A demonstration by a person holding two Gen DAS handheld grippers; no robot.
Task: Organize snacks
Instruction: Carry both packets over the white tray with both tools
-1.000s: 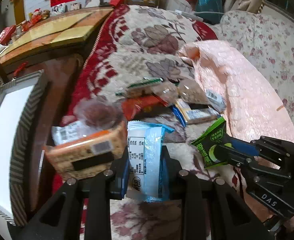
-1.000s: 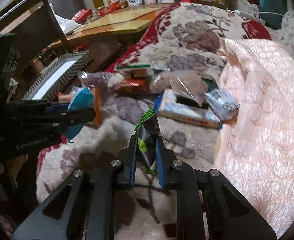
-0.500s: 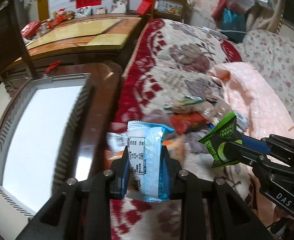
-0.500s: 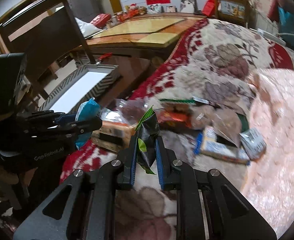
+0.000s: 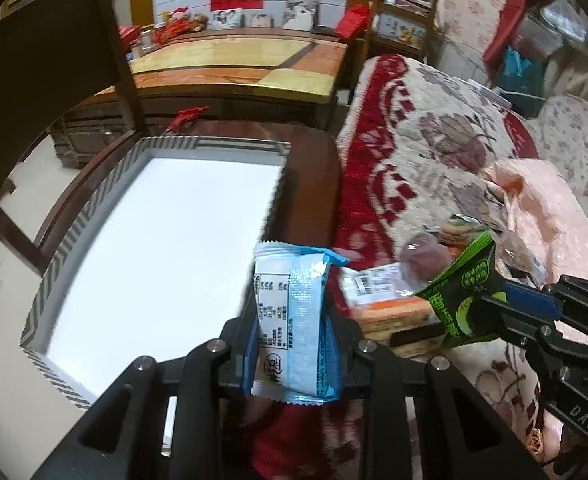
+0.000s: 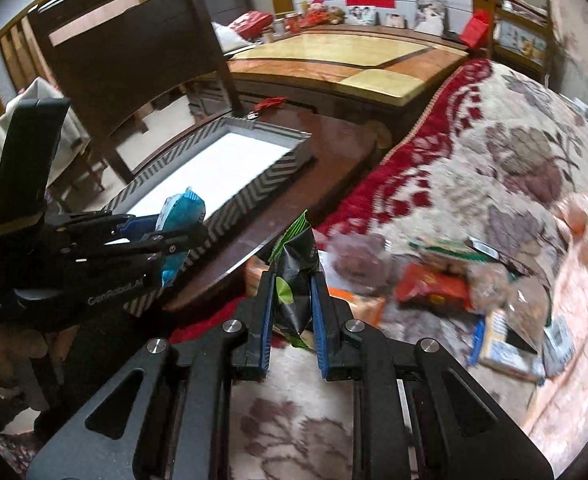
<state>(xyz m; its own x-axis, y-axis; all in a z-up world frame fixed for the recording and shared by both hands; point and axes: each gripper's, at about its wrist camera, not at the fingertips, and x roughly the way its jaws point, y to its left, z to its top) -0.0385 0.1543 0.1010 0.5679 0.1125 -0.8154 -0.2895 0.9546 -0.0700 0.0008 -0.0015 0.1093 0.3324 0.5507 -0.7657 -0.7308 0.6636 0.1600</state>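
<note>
Gripping a blue-and-white snack packet (image 5: 294,320) upright, the left gripper (image 5: 294,336) has its jaws pinched tight on the wrapper, right at the near edge of the chevron-rimmed tray (image 5: 93,208) that sits at about 10 o'clock on a dark wooden table (image 5: 314,168). The right gripper (image 6: 294,304) is clamped on a green-and-black snack packet (image 6: 296,272), over at 3 o'clock from the left one. The leftover snack pile (image 6: 454,292) lies on the floral blanket (image 6: 494,152), around 2 o'clock in the right wrist view.

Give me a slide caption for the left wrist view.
Left gripper carries a blue-and-white snack packet toward the chevron-rimmed box; right gripper holds a green packet.
</note>
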